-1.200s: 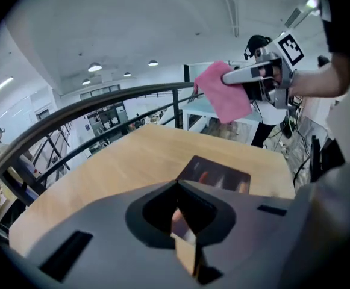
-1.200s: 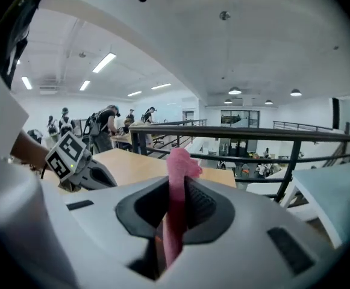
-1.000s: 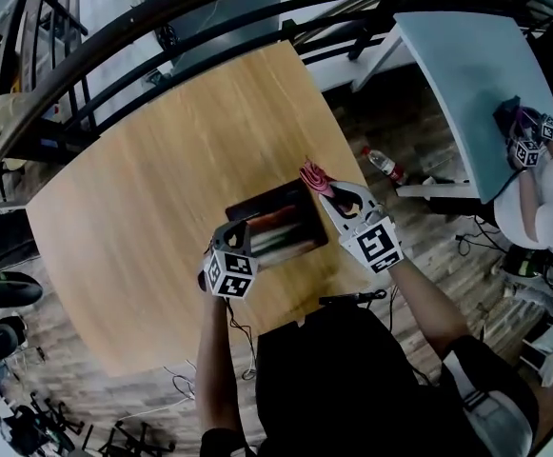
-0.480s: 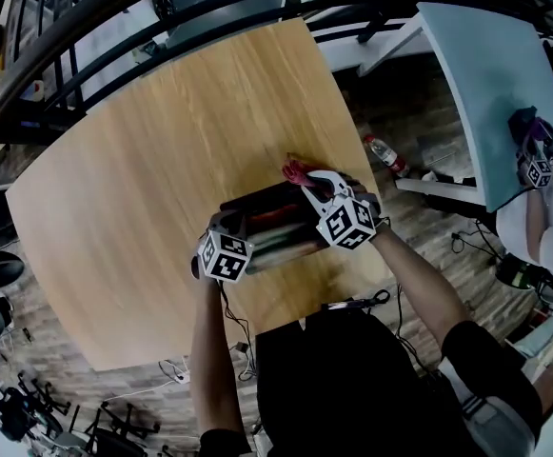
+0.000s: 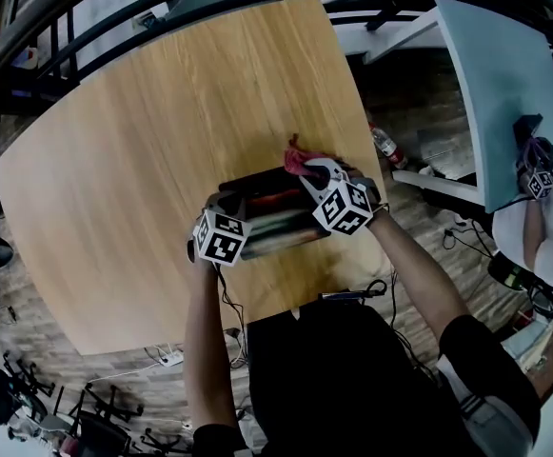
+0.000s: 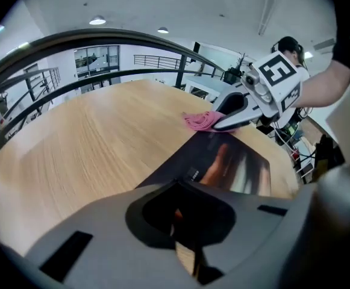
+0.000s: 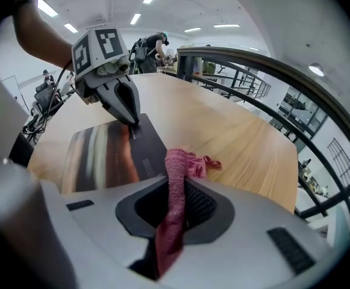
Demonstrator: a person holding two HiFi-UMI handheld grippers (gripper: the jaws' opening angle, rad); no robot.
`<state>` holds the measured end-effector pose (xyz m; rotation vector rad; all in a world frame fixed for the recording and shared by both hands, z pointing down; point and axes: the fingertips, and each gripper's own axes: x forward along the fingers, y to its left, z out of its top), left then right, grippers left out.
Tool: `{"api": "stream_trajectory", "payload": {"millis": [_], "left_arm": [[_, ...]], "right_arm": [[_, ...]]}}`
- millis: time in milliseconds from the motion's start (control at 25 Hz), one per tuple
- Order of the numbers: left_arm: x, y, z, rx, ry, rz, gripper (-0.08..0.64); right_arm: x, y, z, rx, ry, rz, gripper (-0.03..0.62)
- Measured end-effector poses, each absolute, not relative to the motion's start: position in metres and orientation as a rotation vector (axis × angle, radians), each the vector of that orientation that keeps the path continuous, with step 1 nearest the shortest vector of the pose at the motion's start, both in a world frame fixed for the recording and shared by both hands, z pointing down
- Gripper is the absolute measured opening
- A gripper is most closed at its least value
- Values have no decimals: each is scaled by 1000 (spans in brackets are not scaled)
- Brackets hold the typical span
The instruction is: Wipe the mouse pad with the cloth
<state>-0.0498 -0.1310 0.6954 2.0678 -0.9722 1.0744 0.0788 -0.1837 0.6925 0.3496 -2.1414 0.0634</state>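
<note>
Head view, looking steeply down on a pale wooden table (image 5: 143,160). The mouse pad (image 5: 274,209), a dark rectangle with a glossy printed face, lies flat toward the table's 5 o'clock edge, just in front of the person, its long side slightly tilted against that edge. The left gripper (image 7: 132,124) stands at the pad's 9 o'clock end; its jaws are together with nothing between them, and the closed tips bear down on the pad's surface close to that corner, as the right gripper view shows from the opposite side. The right gripper (image 6: 218,125) sits at the pad's 1 o'clock corner with its jaws clamped on the cloth (image 7: 178,173), a pink knitted piece gathered into a narrow band that runs up through the jaws and out past the tips. The free, crumpled end of the cloth lies at that corner, where pad and bare wood meet; whether it rests on the pad or just off it cannot be told. Both marker cubes face the head camera, and the person's forearms reach in from 6 o'clock. Off the table at 3 o'clock lies a plastic bottle (image 5: 383,144) on the floor, and beyond it stands a light blue table (image 5: 495,84).
</note>
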Motion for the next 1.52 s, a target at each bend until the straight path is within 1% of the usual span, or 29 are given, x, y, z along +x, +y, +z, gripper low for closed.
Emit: {"api": "stream_trajectory", "payload": {"millis": [240,680,1080,1520], "left_arm": [[-50,-131,695,2052,-998,1059,23],[-52,-134,696,2050,-1033,1063,23],[-57,-131,698,2068,-1028,1048,23],[-55,-130,698,2080,-1023,1043,23]], "right_arm": [[74,-166,696,284,-2132,-31,61],[68,-125,696,203,-2158,-18,60],[64,-58,697,169,-2167,31,61],[78,28,698,77,-2159,133,60]]}}
